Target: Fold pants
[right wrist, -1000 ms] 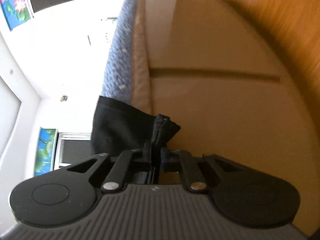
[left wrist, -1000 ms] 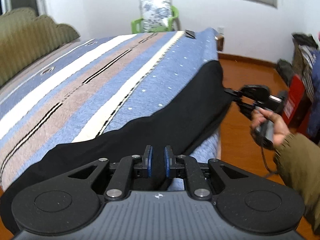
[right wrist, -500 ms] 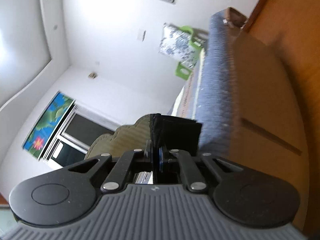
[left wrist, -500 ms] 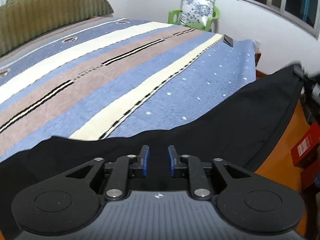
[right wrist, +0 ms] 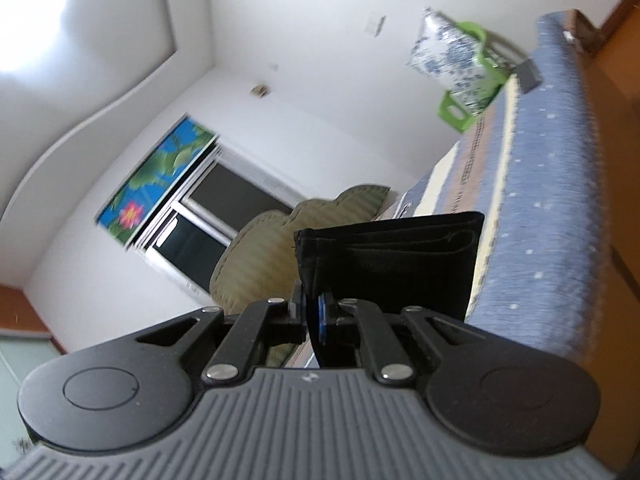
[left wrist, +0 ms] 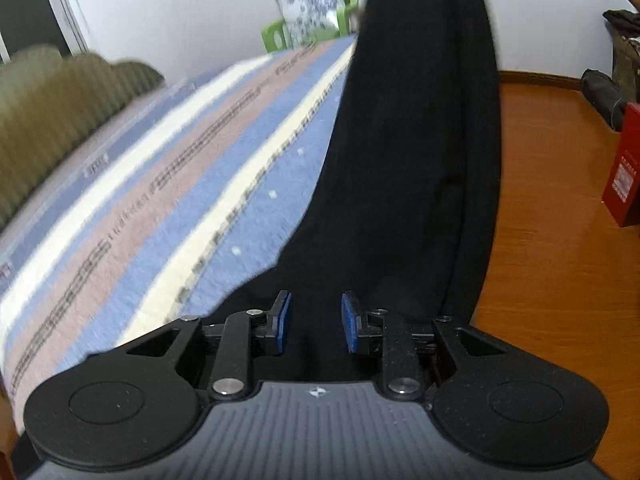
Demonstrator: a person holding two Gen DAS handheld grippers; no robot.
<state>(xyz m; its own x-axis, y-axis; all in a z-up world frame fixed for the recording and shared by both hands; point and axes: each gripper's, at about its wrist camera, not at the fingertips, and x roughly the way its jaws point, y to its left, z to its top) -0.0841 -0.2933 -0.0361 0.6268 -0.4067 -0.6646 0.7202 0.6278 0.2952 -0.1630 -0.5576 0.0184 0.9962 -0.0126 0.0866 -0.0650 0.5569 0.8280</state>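
The black pants (left wrist: pixel 416 152) stretch from under my left gripper up to the top of the left wrist view, lifted along the bed's right edge. My left gripper (left wrist: pixel 314 322) is open, its blue pads apart over the dark cloth. In the right wrist view my right gripper (right wrist: pixel 312 316) is shut on a folded end of the pants (right wrist: pixel 392 256) and holds it up in the air beside the bed.
The bed carries a striped blue, beige and cream blanket (left wrist: pixel 192 184) with an olive headboard (left wrist: pixel 48 120) at left. A green chair with a floral cushion (left wrist: pixel 308 16) stands at the far wall. Wooden floor (left wrist: pixel 560 240) lies right, with a red box (left wrist: pixel 624 168).
My right gripper has raised its end of the pants high, so the cloth now hangs upward in the left view. My left gripper's jaws have opened wider.
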